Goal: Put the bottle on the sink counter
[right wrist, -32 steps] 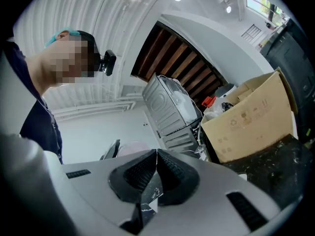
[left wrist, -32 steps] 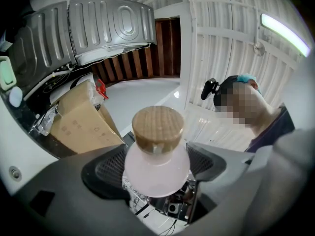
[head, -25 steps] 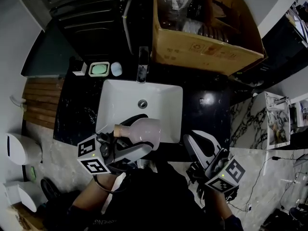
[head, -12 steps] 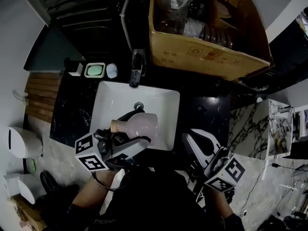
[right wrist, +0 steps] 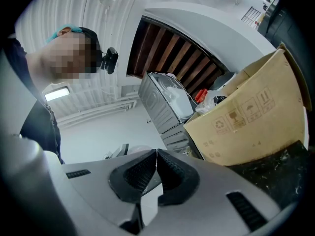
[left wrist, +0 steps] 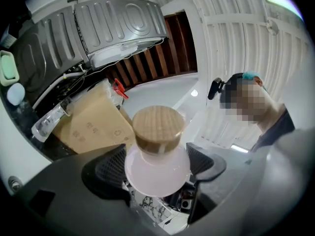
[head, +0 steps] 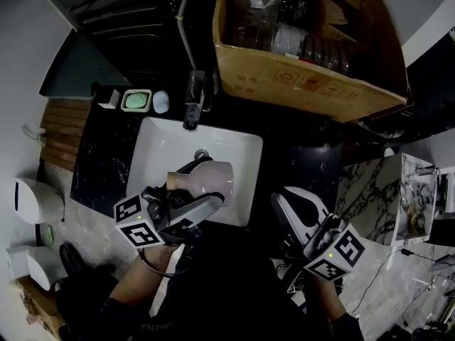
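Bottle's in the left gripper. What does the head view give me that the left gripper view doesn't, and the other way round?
Head view only: the sink, the faucet and the right gripper, off to the sink's right. It also shows the bottle lying sideways above the basin.
Left gripper view only: the bottle's wooden cap end-on, with both jaws against the bottle's body.
Both: the bottle, the left gripper, the cardboard box and the green soap dish.

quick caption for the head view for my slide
Left gripper holds a pink, wood-capped bottle above the white sink; right gripper shut and empty.
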{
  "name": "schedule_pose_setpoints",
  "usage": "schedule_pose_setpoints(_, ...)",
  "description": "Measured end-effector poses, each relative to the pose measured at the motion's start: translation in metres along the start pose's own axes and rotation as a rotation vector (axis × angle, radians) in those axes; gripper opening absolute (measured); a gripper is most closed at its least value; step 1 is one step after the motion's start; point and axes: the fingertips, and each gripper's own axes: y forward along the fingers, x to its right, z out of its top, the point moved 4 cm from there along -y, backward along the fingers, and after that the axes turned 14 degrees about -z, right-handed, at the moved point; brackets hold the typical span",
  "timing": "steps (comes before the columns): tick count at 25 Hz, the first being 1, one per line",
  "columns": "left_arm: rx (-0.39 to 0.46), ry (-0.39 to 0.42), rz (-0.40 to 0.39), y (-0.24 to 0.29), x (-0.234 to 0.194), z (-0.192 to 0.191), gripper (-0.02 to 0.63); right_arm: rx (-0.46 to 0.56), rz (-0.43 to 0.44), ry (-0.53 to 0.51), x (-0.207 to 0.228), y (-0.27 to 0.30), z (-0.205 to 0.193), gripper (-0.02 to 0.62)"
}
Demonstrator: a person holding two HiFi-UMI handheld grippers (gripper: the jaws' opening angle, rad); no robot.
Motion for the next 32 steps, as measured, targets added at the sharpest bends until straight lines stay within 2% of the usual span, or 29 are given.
schedule_pose_setpoints(10, -0.059, -0.004, 0.027, 0.021, -0.040, -0.005, 0.383, -0.022, -0.013, 0.029, 0.031, 0.020, 0.001, 0.027)
schedule_pose_setpoints(22, -0.160, 0.030, 0.038, 0.040, -0.092, 0.000, 0.383, -0.042, -0.097, 0.044, 0.059, 0.051, -0.005, 0.026)
schedule_pose_setpoints(32, -0.286, 0.112, 0.122, 0.045, -0.137, -0.011, 0.383, -0.071, -0.135, 0.056, 0.073, 0.068, -0.018, 0.026)
